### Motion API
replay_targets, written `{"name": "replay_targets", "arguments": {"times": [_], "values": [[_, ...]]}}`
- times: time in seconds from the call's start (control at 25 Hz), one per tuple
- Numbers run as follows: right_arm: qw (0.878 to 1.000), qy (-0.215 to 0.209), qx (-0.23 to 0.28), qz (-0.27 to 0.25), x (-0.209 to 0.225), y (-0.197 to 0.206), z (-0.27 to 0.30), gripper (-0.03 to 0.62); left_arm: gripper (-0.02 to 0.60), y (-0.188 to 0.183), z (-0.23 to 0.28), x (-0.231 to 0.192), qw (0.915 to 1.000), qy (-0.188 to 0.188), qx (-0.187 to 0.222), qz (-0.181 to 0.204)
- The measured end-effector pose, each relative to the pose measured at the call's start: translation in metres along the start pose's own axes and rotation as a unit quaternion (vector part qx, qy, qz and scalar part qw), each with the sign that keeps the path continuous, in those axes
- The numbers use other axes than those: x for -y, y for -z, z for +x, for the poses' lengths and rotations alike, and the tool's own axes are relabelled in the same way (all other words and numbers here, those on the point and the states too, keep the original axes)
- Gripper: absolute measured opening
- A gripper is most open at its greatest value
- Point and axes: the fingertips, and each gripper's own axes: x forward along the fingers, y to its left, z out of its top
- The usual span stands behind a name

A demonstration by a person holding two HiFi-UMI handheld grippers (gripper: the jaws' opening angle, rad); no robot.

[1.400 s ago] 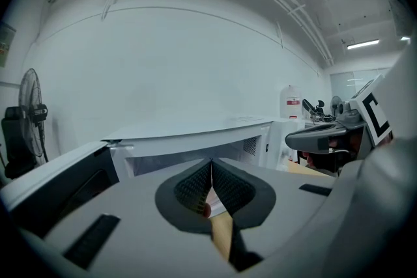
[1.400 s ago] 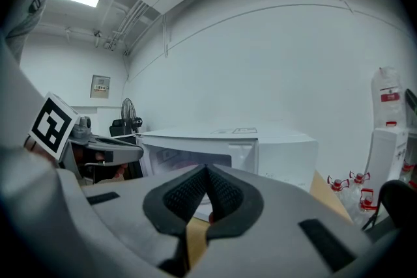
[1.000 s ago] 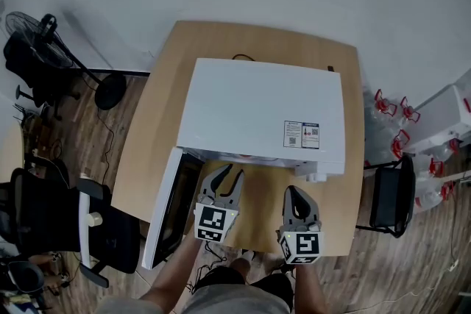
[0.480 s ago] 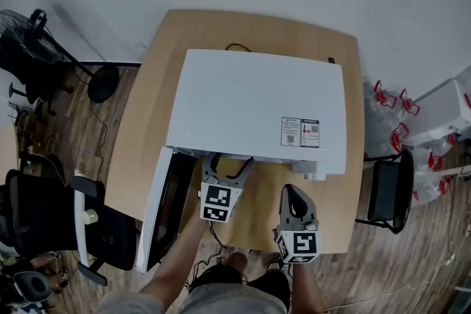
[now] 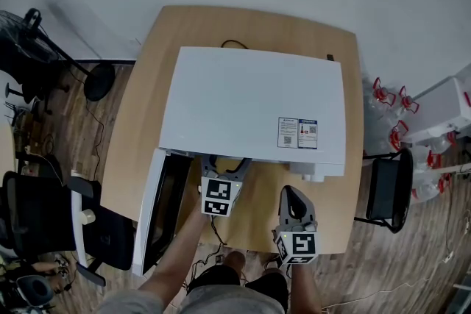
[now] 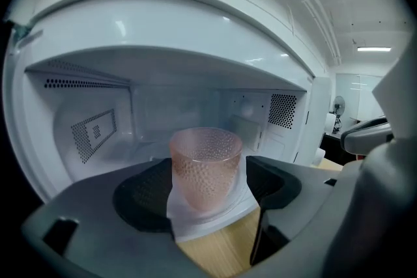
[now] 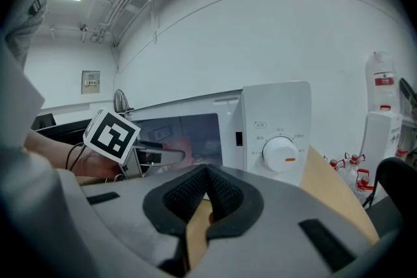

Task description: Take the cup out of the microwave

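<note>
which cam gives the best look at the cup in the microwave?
Left gripper view: the cup stands upright, whole, inside the microwave, between the jaws of the left gripper, which are opening, pads not on it. Right gripper view shows only a faint pink blur in the cavity. Head view: hidden under the microwave's top.

Light wooden table (image 5: 143, 110) bearing 1 white microwave (image 5: 250, 103), door open

- I see a pale pink cup (image 6: 205, 166), dimpled all over with small dots.
- The microwave (image 5: 250, 103) is white; its dial (image 7: 281, 154) carries an orange mark.
- The table (image 5: 256, 206) is light wood grain.
</note>
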Motion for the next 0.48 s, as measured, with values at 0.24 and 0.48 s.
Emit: {"name": "replay_targets", "arguments": {"times": [0.24, 0.48], "values": [[1.000, 0.003, -0.005, 0.006, 0.0036, 0.0052, 0.0002, 0.017, 0.357, -0.0011, 0.0064, -0.0039, 1.0000, -0.008, 0.001, -0.005], [1.000, 0.003, -0.006, 0.004, 0.0061, 0.0071, -0.0003, 0.017, 0.356, -0.0010, 0.0079, -0.0052, 1.0000, -0.007, -0.002, 0.003]]}}
